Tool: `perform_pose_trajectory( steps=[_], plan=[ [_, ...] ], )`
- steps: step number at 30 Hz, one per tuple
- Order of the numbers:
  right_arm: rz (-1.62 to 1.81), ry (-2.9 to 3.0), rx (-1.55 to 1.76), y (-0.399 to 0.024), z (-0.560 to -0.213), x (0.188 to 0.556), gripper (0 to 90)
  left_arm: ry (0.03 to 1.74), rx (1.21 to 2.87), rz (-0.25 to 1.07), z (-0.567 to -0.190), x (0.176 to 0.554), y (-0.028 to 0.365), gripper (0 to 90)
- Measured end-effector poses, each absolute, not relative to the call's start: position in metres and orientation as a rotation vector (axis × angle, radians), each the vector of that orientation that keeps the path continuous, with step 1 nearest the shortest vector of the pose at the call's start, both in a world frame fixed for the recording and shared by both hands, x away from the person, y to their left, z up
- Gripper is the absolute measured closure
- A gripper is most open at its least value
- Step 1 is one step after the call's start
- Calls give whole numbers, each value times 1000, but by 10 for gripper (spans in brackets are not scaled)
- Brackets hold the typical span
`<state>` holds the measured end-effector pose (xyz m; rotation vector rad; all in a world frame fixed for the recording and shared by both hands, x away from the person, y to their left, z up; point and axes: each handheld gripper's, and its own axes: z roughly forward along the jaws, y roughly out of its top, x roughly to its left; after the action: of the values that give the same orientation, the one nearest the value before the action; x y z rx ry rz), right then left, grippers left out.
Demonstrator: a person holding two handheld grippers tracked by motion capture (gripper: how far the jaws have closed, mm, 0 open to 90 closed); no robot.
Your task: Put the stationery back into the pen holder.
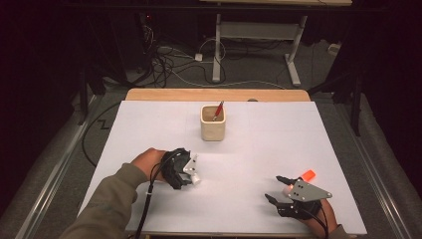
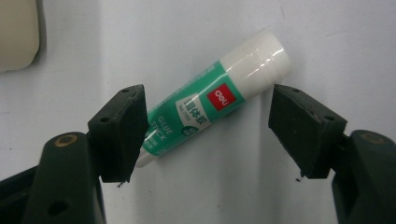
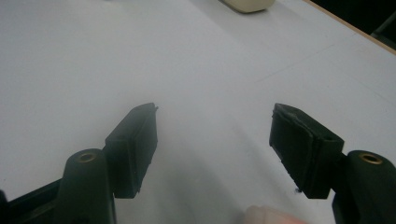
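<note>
A glue stick [image 2: 212,105] with a green label and a white cap is lying on its side on the white table [image 1: 259,149], toward the near left part of it; in the left gripper view it is slanting, cap end up and to the right. A cream cup [image 1: 213,122] is standing upright near the middle of the far edge, and a red-handled pen [image 1: 218,110] is leaning inside it.
</note>
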<state>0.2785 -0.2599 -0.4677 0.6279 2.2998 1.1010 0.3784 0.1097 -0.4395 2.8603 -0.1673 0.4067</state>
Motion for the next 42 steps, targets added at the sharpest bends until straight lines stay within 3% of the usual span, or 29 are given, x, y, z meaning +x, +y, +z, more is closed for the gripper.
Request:
perform_pose_trajectory(
  steps=[4,10,14,17,21,42],
  plan=[
    [1098,2301,631,-260,-468,279,325,-323,2938,413,-440,383,97,312],
    [1102,2299,627,-261,-468,279,325,-435,2983,275,-439,391,89,415],
    [1103,2301,625,-262,-468,279,326,-489,3001,195,-438,393,86,559],
    [1105,2301,629,-262,-467,278,326,-442,2998,161,-438,394,88,635],
    [1109,2297,623,-262,-466,278,326,-329,2969,208,-437,394,93,639],
    [1124,2271,636,-264,-464,278,325,199,2367,469,-406,373,163,640]
  ],
)
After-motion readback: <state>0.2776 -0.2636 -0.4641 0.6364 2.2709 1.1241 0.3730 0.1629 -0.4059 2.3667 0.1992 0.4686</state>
